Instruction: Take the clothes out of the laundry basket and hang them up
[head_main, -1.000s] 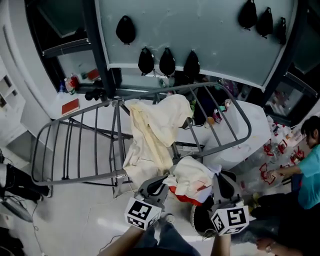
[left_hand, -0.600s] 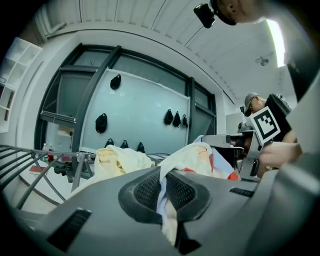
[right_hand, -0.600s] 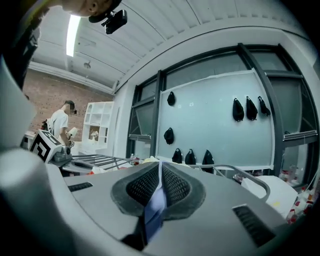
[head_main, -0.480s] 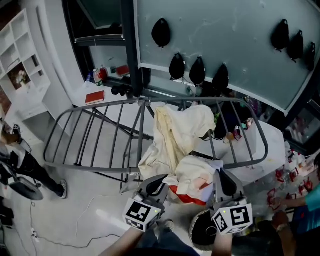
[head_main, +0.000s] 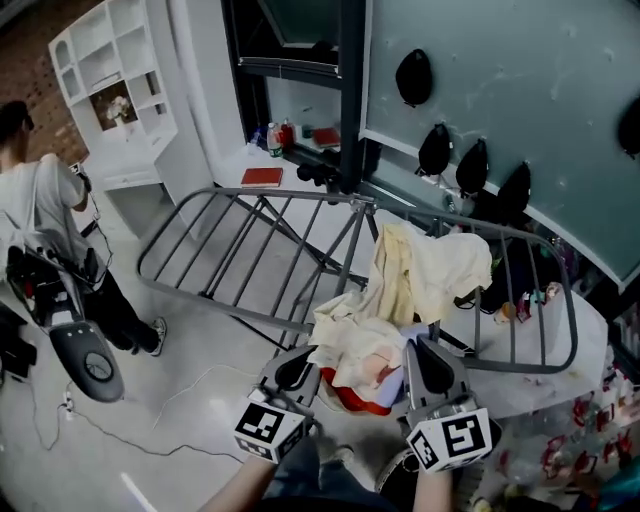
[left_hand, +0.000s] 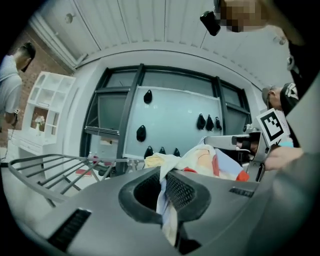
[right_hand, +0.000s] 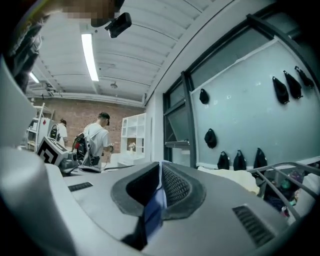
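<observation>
Garment (head_main: 372, 362) in white, red and blue: hangs bunched between left gripper (head_main: 305, 358) and right gripper (head_main: 420, 352), just in front of the drying rack (head_main: 250, 194), not yet over any bar.

Head view: shows 1 cream garment (head_main: 430, 275) already draped over the rack's right part. Makes 1 piece hung and 1 in hand, so probably past the start, with the spreading and draping of this piece left to do. Gives no clear sight of the laundry basket, so cannot tell how many pieces wait. Counts 2 garments, 1 rack, 2 grippers and 1 person (head_main: 45, 215) standing far left.

Left gripper view: finds the jaws pinched tight on a pale fold of the held garment, with the rest spilling rightward toward the other gripper. Shows the rack's empty bars low at the left.

Right gripper view: finds the jaws likewise clamped, here on a blue strip of the same garment. Adds 2 people (right_hand: 100, 140) far off by the brick wall.
</observation>
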